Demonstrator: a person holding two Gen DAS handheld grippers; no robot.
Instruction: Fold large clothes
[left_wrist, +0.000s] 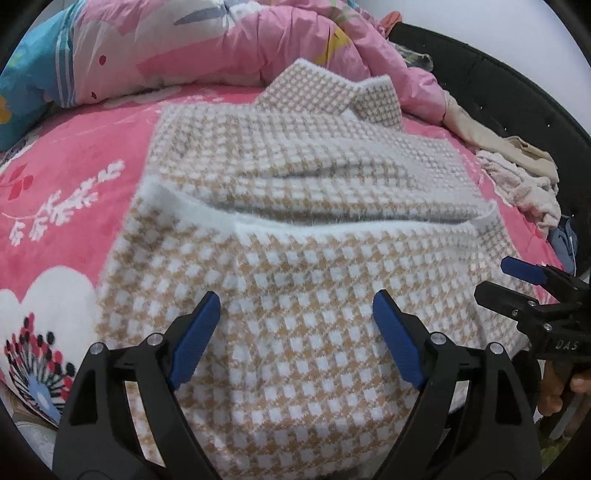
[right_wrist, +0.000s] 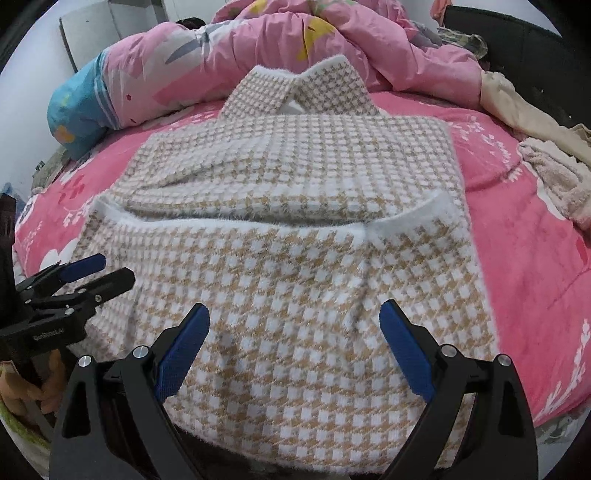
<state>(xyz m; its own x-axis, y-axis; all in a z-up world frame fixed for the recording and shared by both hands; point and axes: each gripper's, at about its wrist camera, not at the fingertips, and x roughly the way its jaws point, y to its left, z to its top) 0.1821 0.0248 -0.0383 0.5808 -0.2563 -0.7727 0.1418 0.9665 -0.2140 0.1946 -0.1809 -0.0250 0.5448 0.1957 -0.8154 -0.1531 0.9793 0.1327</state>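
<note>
Item: houndstooth sweater (left_wrist: 295, 236), tan and white, fuzzy knit. Lies flat on the bed (left_wrist: 74, 177) over the pink floral blanket, collar at the far end, hem nearest me. The lower part is folded up over the body; its white ribbed edge runs across the middle.

Left tongs (left_wrist: 295, 314): wide apart, nothing between the blue pads, hovering over the near part of the sweater.

Right tongs (right_wrist: 294, 325): likewise spread and empty, above the same near panel, beside the left pair.

Step in hand, as I judge it: the next fold. To do it well I would take the near edge at both corners, level with each other, pinch all layers together, and carry them evenly toward the collar so the pattern stays square and the fuzzy knit does not drag.

Surroundings: pink quilt (left_wrist: 221, 48) bunched just behind the collar, which limits room at the far end. Blue pillow (right_wrist: 77, 110) to the far left. Pale crumpled clothes (right_wrist: 554, 173) at the right, apart from the sweater. Dark bed frame beyond.
</note>
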